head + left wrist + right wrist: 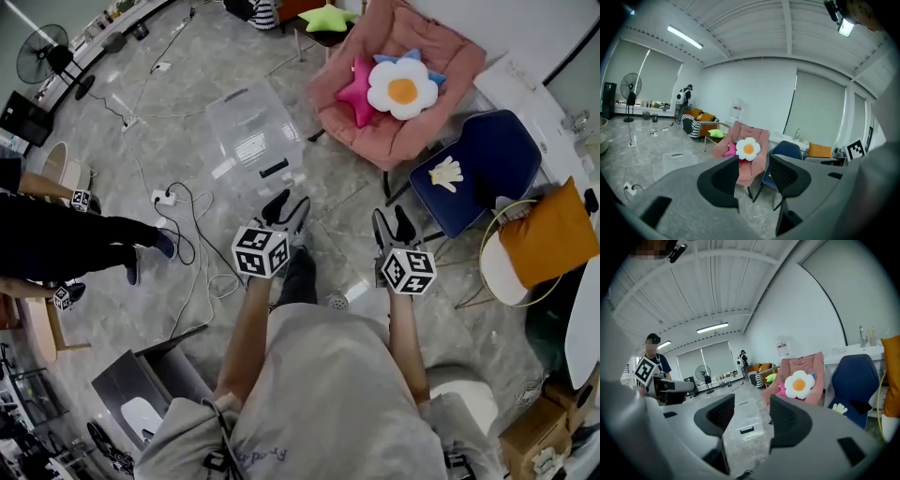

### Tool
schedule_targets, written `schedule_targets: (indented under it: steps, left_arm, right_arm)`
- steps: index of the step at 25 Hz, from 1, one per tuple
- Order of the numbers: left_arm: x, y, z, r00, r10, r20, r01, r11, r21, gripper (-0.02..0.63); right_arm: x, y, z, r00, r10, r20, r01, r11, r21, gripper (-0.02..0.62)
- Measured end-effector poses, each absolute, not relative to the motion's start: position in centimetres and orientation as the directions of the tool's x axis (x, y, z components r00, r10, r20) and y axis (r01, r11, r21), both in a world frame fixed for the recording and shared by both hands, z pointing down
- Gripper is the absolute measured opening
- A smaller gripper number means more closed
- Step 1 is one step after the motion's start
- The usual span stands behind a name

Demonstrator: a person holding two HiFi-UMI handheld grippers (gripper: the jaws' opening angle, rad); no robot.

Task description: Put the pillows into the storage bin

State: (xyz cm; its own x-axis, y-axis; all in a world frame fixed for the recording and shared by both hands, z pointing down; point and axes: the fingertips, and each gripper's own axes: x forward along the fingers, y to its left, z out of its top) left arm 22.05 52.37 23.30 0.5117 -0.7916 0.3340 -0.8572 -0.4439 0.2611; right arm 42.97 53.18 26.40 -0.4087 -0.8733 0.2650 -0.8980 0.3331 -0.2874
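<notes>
Grey floor (337, 220) is seen below both grippers, which are held side by side before the person. The left gripper (289, 208) is released, its jaws are kept apart and nothing is between them. The right gripper (392, 225) is released and empty as well. Just beyond the left gripper, a clear bin (253, 131) (a black handle is seen on it) is stood on the floor. Farther away, on a pink chair (436, 52), a flower pillow (403, 86) is laid against a pink star pillow (356, 94). A hand-shaped pillow (446, 172) is laid on the blue chair (487, 141) beside it. An orange pillow (548, 234) is seen at the right, and a green pillow (328, 17) far behind.
</notes>
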Motion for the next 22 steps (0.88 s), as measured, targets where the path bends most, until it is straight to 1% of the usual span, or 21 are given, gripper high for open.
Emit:
schedule_targets:
  steps: [3,9,15,22]
  left_arm:
    - [21.7,48.1,23.2,0.524,-0.789,0.321,-0.848,-0.447,0.285,0.19]
    - [20.3,39.4,23.6,0.547,-0.772,0.325,-0.825,-0.431,0.365,0.19]
    - [18.0,31.7,23.1,0.583,-0.742,0.331,-0.807,-0.48,0.344,0.19]
    - [14.3,24.5,24.2,0.609,-0.721,0.33,-0.785,-0.491,0.377,0.19]
  right_arm:
    - [43.2,50.3,27.2,-0.381,-0.877,0.293,-0.909,0.297,-0.292,0.23]
    - [42.1,43.8,29.8,-0.352,-0.849,0.393,-0.923,0.246,-0.296,0.229]
    - [39.6,36.5,29.6,-0.327,-0.842,0.429,-0.935,0.222,-0.277,0.229]
    - [36.3,30.0,30.8,-0.297,-0.834,0.465,-0.945,0.186,-0.27,0.227]
